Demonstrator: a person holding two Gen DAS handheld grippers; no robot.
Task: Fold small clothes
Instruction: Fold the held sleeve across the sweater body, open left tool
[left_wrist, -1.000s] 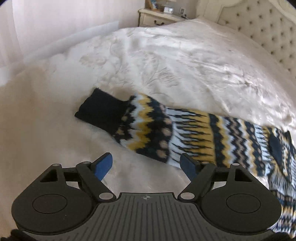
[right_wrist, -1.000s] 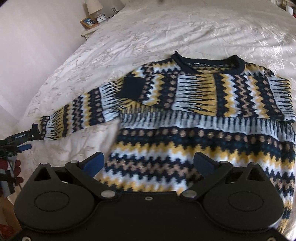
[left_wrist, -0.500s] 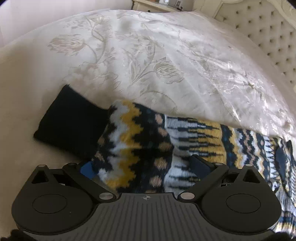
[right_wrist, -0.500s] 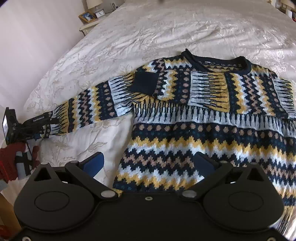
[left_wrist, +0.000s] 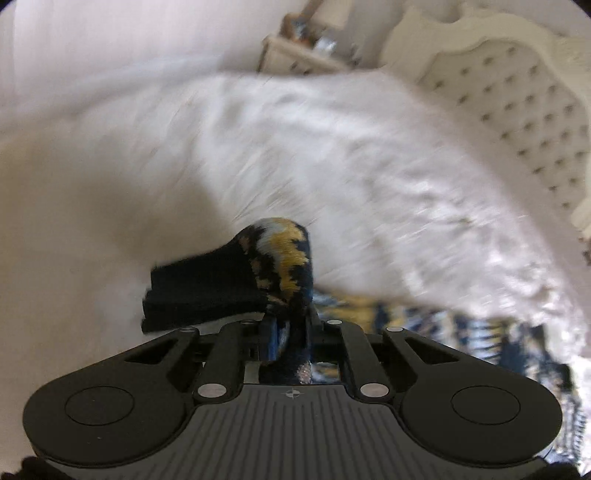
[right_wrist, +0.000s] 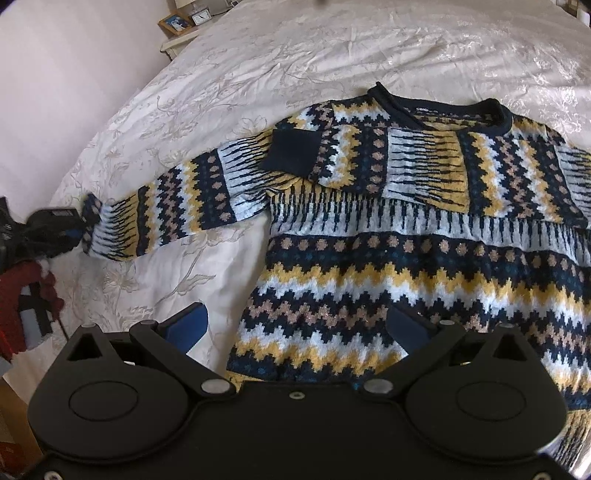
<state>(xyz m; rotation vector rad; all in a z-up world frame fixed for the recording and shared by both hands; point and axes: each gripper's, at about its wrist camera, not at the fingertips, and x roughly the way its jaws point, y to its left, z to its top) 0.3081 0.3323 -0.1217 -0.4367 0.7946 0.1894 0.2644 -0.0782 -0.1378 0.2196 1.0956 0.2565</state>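
The left gripper (left_wrist: 290, 334) has just closed, pinching the patterned sweater's (right_wrist: 406, 266) sleeve (left_wrist: 280, 258) near its cuff; the right gripper (right_wrist: 295, 325) hovers wide open, empty, above the sweater's hem on the bed (right_wrist: 295, 55).

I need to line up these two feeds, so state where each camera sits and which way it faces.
Left wrist: sits on the left gripper, facing down across the white embroidered bedspread toward the tufted headboard; its jaws are shut on the dark-cuffed sleeve end. Background is blurred.
Right wrist: sits on the open right gripper, facing down over the navy, yellow and white patterned knit sweater; a red-gloved hand shows at left.
Shared: the sleeve, the bedspread and the left gripper.
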